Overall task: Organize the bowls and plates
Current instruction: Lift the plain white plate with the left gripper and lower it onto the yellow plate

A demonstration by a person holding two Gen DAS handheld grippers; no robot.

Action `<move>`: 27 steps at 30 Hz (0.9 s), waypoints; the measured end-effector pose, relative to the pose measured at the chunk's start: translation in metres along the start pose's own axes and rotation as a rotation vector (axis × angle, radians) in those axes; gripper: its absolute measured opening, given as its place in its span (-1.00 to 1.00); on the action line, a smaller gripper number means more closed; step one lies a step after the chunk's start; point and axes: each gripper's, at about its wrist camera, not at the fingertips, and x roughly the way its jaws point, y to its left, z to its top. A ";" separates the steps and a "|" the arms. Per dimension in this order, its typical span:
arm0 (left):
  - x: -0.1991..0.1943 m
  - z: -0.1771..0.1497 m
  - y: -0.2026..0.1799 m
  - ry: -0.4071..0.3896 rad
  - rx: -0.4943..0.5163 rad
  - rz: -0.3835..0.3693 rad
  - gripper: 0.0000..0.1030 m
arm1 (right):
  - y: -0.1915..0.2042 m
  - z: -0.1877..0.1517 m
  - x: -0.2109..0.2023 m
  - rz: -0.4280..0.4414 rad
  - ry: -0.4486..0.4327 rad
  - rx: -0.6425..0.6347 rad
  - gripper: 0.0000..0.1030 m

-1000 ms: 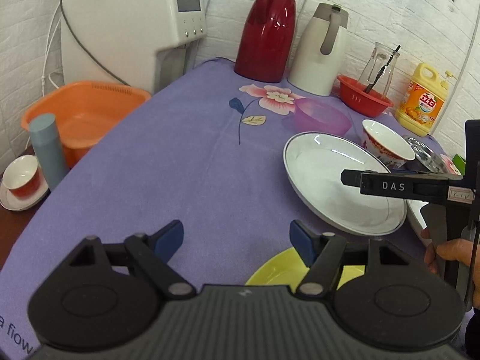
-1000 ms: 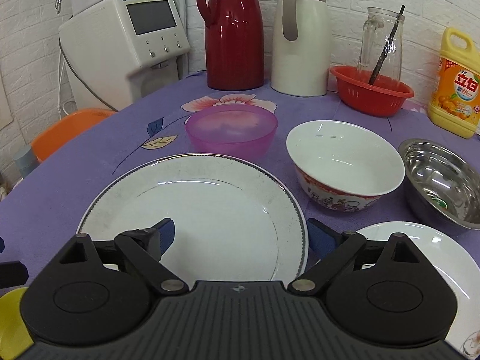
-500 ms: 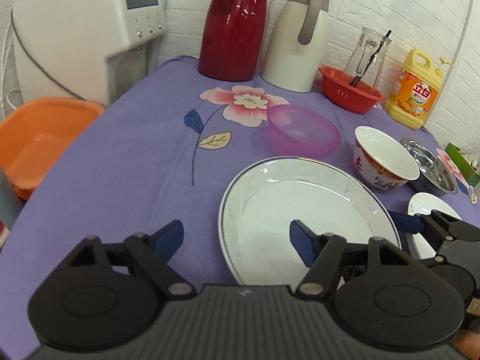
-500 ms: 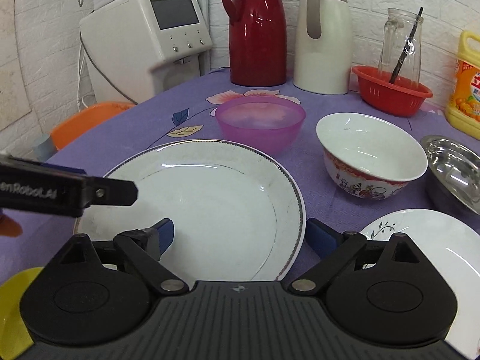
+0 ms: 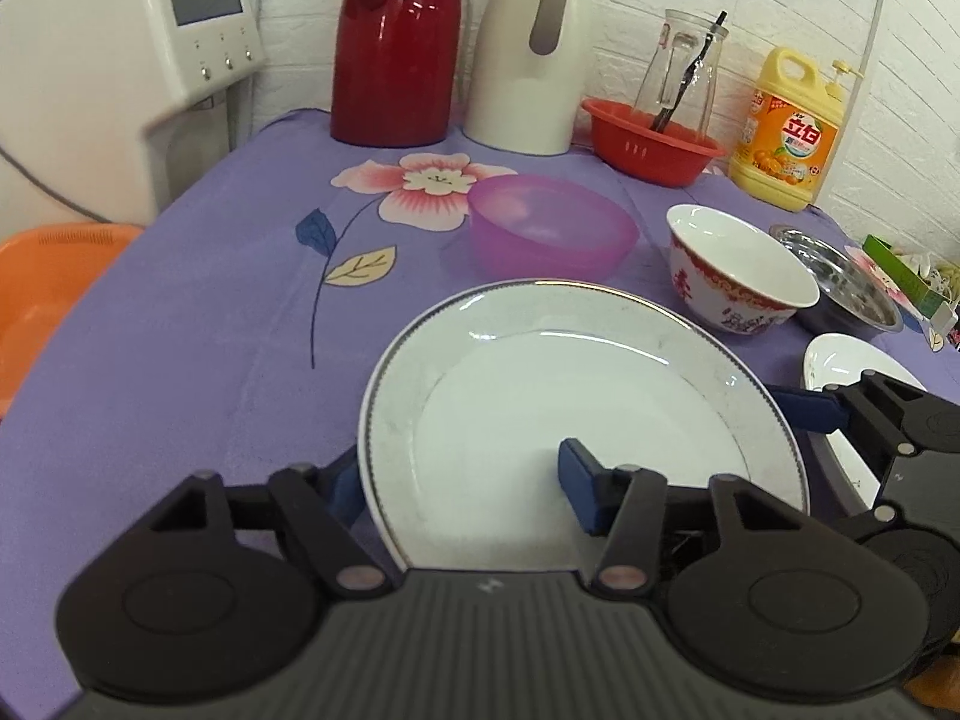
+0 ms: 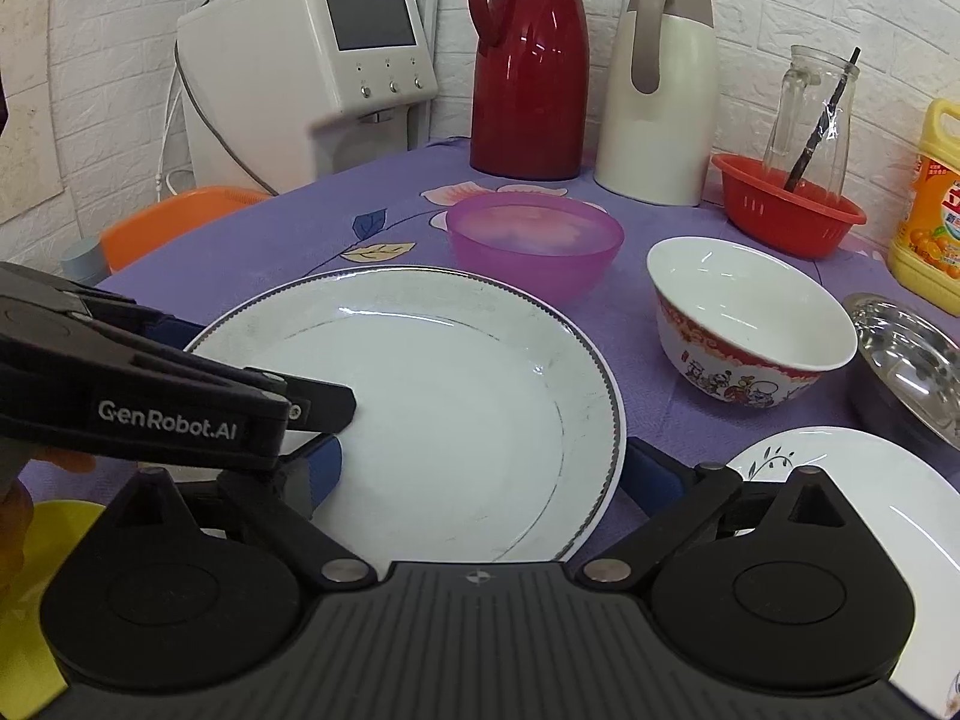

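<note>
Since a second ago: left gripper (image 5: 459,480) had swung across from the bare purple cloth to the near-left rim of the large white plate (image 5: 576,420), and the yellow dish under it had dropped out of its view.
Left gripper: jaws closing, one finger outside the rim, the other over the plate's well; the pads did not look pressed on yet.
Right gripper (image 6: 480,474): spread wide, straddling the plate's near-right rim, gripping nothing.
Step in hand: taking hold of the large plate, probably with both tools, before stacking it.
Next move: would call for both pairs of pads to pinch the thin rim squarely and lift level; glazed china could slip.
Other dishes: small white plate (image 6: 840,480) just right of the large one; red-patterned bowl (image 6: 744,324), pink plastic bowl (image 6: 534,240) and steel bowl (image 6: 912,354) beyond, all apart.
Surface: purple flowered tablecloth (image 5: 198,300), soft, slightly creased.
Room: white brick wall; white water dispenser (image 6: 312,66), red flask (image 6: 528,60), cream flask (image 6: 660,90), red basket with glass jug (image 6: 786,204), yellow detergent bottle (image 5: 786,126) along the back.
</note>
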 end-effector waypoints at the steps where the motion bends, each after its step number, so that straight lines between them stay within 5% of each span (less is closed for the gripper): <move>1: 0.000 -0.001 -0.001 -0.009 0.009 0.005 0.05 | 0.003 -0.001 -0.001 -0.008 -0.001 -0.003 1.00; 13: -0.010 0.006 0.018 -0.023 -0.080 0.003 0.04 | 0.007 0.005 -0.014 0.050 -0.041 0.052 1.00; 27: -0.084 -0.003 -0.005 -0.142 -0.041 0.030 0.05 | 0.030 0.004 -0.070 0.021 -0.127 0.034 1.00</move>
